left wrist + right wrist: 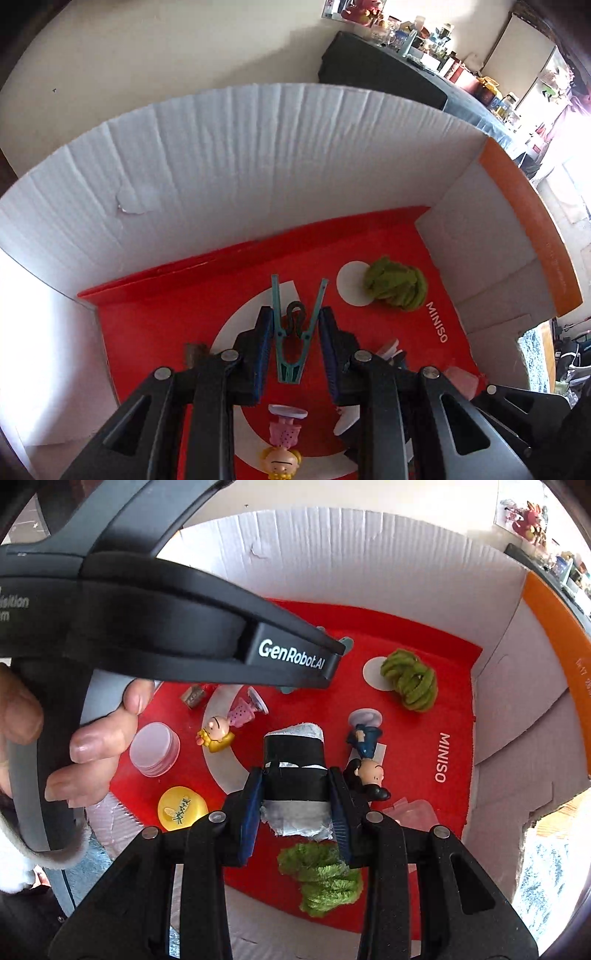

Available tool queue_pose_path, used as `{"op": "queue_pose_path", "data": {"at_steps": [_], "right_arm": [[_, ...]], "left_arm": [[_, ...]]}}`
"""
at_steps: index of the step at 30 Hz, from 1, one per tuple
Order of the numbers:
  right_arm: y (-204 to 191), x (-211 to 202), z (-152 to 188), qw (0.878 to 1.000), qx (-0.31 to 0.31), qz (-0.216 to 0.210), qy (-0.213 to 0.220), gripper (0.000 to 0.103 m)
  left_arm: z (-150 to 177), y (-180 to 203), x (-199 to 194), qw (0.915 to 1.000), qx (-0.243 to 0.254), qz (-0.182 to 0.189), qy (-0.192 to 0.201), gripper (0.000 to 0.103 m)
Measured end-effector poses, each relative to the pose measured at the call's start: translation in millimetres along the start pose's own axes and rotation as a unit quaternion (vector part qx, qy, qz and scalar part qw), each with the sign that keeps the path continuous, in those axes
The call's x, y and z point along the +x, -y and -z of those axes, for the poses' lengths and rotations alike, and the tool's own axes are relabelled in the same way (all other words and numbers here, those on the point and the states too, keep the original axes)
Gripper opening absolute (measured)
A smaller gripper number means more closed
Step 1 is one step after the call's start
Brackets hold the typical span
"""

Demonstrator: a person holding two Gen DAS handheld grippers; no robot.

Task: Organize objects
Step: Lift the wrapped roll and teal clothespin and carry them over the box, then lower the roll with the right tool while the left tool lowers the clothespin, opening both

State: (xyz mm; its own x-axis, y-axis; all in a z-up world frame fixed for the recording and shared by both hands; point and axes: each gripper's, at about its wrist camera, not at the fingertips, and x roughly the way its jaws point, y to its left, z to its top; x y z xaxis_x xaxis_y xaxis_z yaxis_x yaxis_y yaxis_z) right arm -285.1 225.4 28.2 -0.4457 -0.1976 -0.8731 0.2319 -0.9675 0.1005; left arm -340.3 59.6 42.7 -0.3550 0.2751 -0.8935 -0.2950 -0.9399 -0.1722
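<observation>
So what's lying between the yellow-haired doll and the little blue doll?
In the right wrist view, the black-taped roll sits between the yellow-haired doll and the blue doll, pinched in the right gripper above the red floor.

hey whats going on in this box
A person is sorting small items in a red-floored cardboard box, holding a pair of tongs in each hand. The left tongs are shut on a teal clothespin; the right tongs are shut on a black-taped roll. Both hang over the box floor, where figurines and green yarn bundles lie loose.
</observation>
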Motion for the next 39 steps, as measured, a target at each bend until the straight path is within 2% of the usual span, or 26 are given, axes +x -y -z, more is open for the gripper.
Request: {"op": "queue_pose_path", "data": {"at_steps": [27,30,34,39], "right_arm": [[-0.4,-14.8,24.4,1.000,0.000,-0.004,0.003,0.034],[-0.8,-17.6,27.6,1.000,-0.003,-0.002,0.004,0.034],[-0.2,-22.4,32.1,1.000,-0.004,0.000,0.008,0.044],[-0.3,-31.4,38.8,1.000,-0.004,0.000,0.015,0.044]], "left_arm": [[0.9,-5.4,-0.9,1.0000,-0.002,0.006,-0.001,0.029],[2.5,-6.7,-2.9,1.0000,-0.003,0.005,0.002,0.037],[1.3,-5.9,-6.1,0.9999,-0.004,0.006,0.008,0.037],[2.5,-2.9,-15.1,0.9998,0.001,0.003,0.017,0.037]]}}
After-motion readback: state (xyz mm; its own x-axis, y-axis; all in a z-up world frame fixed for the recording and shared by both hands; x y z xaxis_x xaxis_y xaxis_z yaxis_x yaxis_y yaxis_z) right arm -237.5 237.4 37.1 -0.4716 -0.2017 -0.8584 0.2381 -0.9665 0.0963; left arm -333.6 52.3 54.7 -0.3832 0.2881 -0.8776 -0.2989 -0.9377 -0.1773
